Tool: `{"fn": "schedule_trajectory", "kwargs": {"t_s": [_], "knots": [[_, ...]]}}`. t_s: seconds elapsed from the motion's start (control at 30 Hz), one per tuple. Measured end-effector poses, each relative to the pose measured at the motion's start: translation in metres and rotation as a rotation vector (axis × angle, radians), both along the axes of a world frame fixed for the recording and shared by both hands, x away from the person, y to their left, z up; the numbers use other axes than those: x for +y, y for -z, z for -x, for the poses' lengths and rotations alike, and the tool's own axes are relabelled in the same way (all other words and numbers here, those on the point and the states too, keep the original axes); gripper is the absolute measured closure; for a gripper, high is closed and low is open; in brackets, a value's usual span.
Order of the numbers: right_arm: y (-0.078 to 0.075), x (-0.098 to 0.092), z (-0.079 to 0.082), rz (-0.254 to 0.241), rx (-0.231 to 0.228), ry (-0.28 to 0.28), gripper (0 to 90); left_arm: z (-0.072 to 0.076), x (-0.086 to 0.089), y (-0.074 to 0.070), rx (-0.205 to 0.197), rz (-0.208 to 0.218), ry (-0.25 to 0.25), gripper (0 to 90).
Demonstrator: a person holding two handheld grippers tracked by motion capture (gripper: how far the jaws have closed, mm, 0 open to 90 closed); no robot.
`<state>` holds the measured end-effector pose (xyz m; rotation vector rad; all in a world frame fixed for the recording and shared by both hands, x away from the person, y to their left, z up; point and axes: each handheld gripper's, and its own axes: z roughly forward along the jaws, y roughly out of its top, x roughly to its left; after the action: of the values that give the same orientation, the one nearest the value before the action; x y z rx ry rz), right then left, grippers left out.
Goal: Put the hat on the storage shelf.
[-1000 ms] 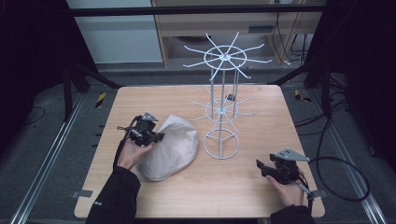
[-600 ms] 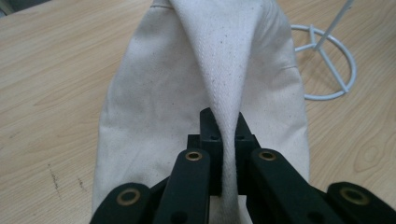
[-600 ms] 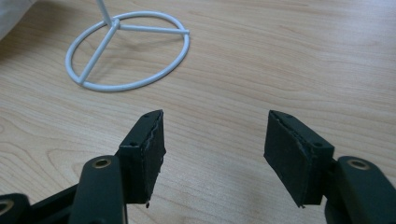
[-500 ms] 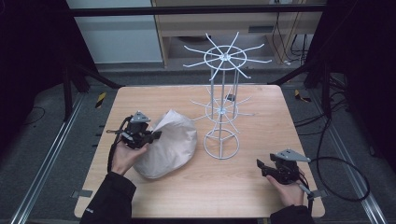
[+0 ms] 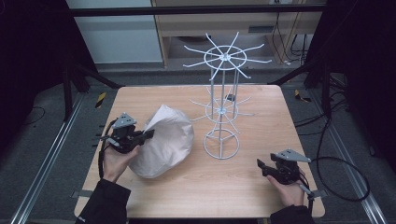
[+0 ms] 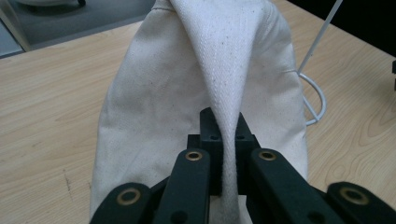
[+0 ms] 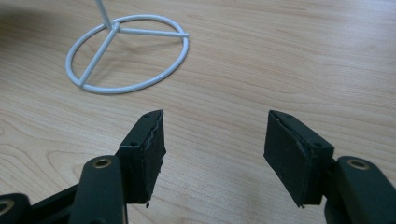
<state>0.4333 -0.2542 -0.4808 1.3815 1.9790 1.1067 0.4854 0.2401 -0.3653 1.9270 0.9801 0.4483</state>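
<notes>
A cream cloth bag [image 5: 166, 140] lies on the wooden table [image 5: 261, 121], left of a white wire rack [image 5: 223, 107]. My left gripper [image 5: 148, 134] is shut on a raised fold of the bag [image 6: 219, 70], and the cloth runs up tight between its jaws [image 6: 223, 135]. The fold is pulled up into a peak toward the left. At the table's front right my right gripper [image 5: 260, 165] rests in a hand, open, with bare wood between its fingertips [image 7: 212, 140]. The rack's round base ring [image 7: 128, 56] lies ahead of it to the left.
The rack stands near the table's middle, with spoked rings at two heights and a ring foot [image 5: 221, 144]. Dark frame posts [image 5: 70, 79] flank the table. A cable [image 5: 341, 182] loops off the right edge.
My left gripper has moved left and risen a little, drawing the bag's fold up and out with it. The right gripper has stayed put.
</notes>
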Motion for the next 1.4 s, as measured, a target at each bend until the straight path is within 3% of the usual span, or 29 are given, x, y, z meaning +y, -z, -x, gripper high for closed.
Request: {"fn": "schedule_trajectory", "kwargs": {"t_s": [0.63,0.9,1.4], "knots": [[-0.001,0.000,0.001,0.002,-0.011,-0.002,38.2,0.021,0.018,-0.014,-0.113,0.079,-0.049,88.2],[-0.002,0.000,0.002,-0.004,-0.010,0.003,37.9,0.031,0.025,-0.024,-0.170,0.132,-0.076,88.2],[-0.002,-0.001,0.001,-0.003,-0.010,0.003,37.9,0.044,0.032,-0.037,-0.257,0.199,-0.093,88.2]]}}
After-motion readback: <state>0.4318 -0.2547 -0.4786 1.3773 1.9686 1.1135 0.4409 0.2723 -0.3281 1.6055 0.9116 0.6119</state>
